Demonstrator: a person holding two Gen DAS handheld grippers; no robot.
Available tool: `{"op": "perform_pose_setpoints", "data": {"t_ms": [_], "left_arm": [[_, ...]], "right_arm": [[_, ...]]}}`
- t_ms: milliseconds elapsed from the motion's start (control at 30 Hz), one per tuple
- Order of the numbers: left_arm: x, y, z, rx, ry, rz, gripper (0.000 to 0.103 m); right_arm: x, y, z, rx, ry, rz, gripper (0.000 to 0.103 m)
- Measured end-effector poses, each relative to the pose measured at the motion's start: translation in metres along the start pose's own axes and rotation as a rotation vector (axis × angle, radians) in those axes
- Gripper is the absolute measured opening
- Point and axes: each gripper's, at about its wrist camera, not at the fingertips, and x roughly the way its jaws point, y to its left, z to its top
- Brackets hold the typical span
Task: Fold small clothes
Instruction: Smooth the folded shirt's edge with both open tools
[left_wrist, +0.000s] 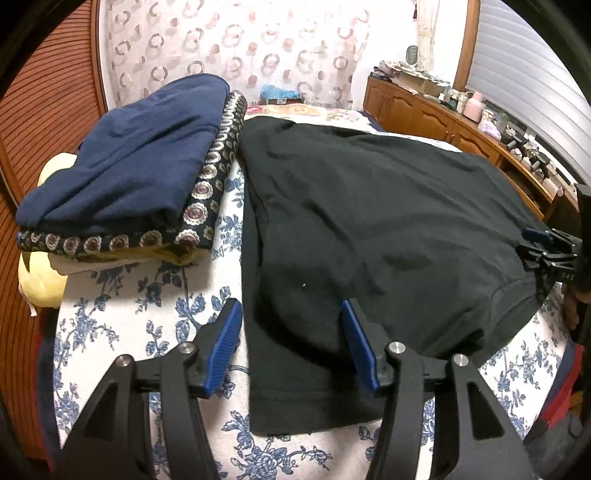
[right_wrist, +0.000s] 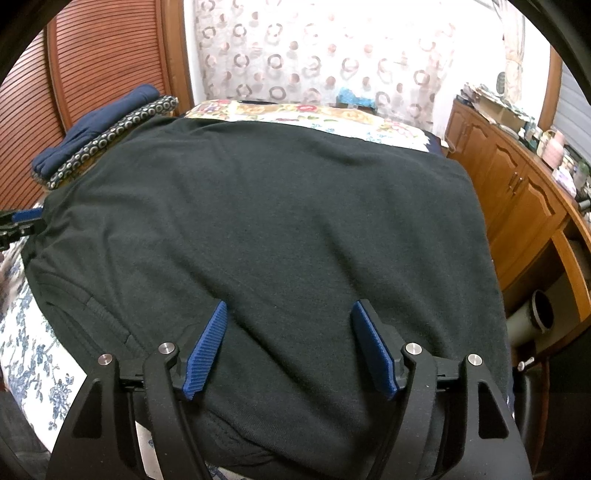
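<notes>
A black T-shirt (left_wrist: 369, 221) lies spread flat on the bed, and it fills most of the right wrist view (right_wrist: 258, 221). My left gripper (left_wrist: 291, 310) hovers open over the shirt's near left edge; one pad is above the bedspread, the other above the black cloth, and nothing is pinched. My right gripper (right_wrist: 290, 308) stands open above the shirt's near right part, its pads apart from the fabric. Each gripper shows at the edge of the other's view: the right gripper (left_wrist: 535, 245) and the left gripper (right_wrist: 26, 225).
A stack of folded clothes sits at the far left, a navy piece (left_wrist: 129, 155) on a dark patterned one (left_wrist: 207, 206). A yellow cushion (left_wrist: 40, 280) lies beside it. The blue floral bedspread (left_wrist: 147, 314) shows at the near left. Wooden cabinets (right_wrist: 517, 192) line the right.
</notes>
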Motion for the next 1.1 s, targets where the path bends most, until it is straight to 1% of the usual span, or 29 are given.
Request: {"op": "perform_pose_setpoints", "data": {"t_ms": [100,167,367,433,500,567,733,933,1100], "left_arm": [[0.002,-0.001,-0.001,-0.003,0.008,0.000,0.055],[0.003,0.000,-0.002,-0.006,0.013,0.000,0.055],[0.004,0.003,-0.004,-0.015,0.014,0.000,0.055],[0.004,0.002,-0.004,-0.014,0.013,0.002,0.055],[0.003,0.003,-0.004,-0.013,0.012,0.004,0.056],[0.002,0.003,-0.005,-0.014,0.009,0.003,0.056],[0.001,0.007,-0.005,-0.041,0.002,-0.012,0.056],[-0.002,0.014,-0.007,-0.083,-0.002,-0.056,0.056],[-0.001,0.011,-0.006,-0.083,-0.002,-0.068,0.056]], "right_arm": [[0.000,-0.001,0.000,-0.007,0.003,0.002,0.074],[0.000,-0.001,-0.001,-0.013,0.012,0.011,0.079],[-0.003,-0.003,-0.004,-0.015,0.039,0.009,0.088],[-0.005,0.000,-0.006,-0.029,0.045,-0.008,0.088],[-0.008,0.002,-0.010,-0.037,0.048,-0.003,0.088],[-0.010,-0.001,-0.012,-0.027,0.059,0.005,0.088],[-0.017,-0.004,-0.021,-0.001,0.067,-0.014,0.090],[-0.020,-0.003,-0.026,0.008,0.041,-0.026,0.091],[-0.020,-0.004,-0.029,0.005,0.015,-0.019,0.092]]}}
